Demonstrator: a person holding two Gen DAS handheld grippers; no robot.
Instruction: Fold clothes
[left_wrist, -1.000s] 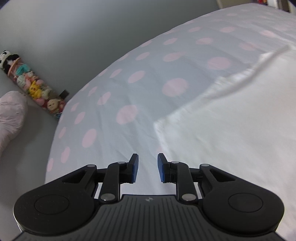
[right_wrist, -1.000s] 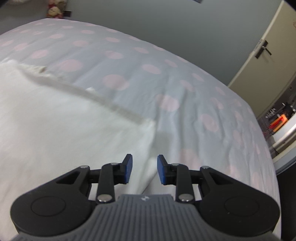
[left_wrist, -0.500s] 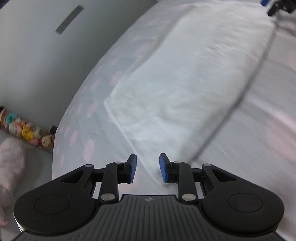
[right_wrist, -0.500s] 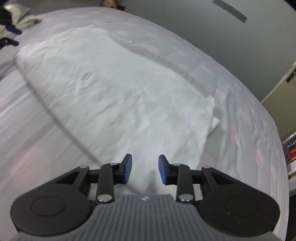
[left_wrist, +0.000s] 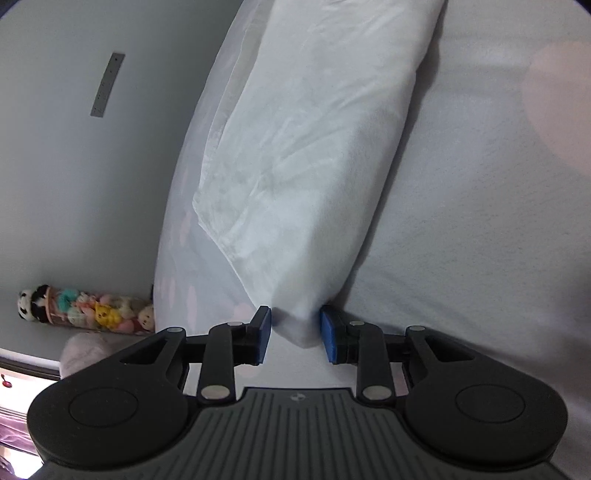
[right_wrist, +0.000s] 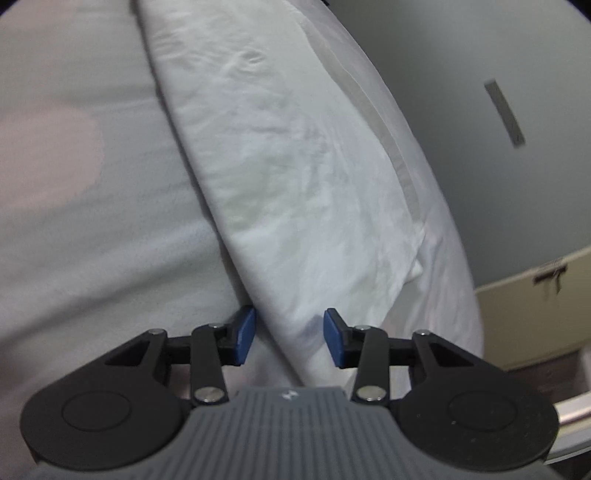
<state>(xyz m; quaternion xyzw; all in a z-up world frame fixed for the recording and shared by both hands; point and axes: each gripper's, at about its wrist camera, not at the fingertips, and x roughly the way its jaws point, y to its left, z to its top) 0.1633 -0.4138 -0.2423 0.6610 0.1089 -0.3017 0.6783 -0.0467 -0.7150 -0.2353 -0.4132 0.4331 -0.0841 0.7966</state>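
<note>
Cloth (left_wrist: 314, 155) lying folded lengthwise on bed (left_wrist: 480, 221), mid-frame. Corners sitting between blue pads: left hand-held gripper (left_wrist: 295, 330) narrowly parted, right hand-held gripper (right_wrist: 289, 338) opening. Judging one fold done, crosswise fold remaining.

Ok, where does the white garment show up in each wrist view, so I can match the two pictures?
Left wrist view: the white garment runs from the top centre down to a folded corner between the left hand-held gripper pads.
Right wrist view: the white garment runs from the top centre down to a corner between the right hand-held gripper pads.
Shared landmark: the pink-dotted bedsheet beneath it.
</note>
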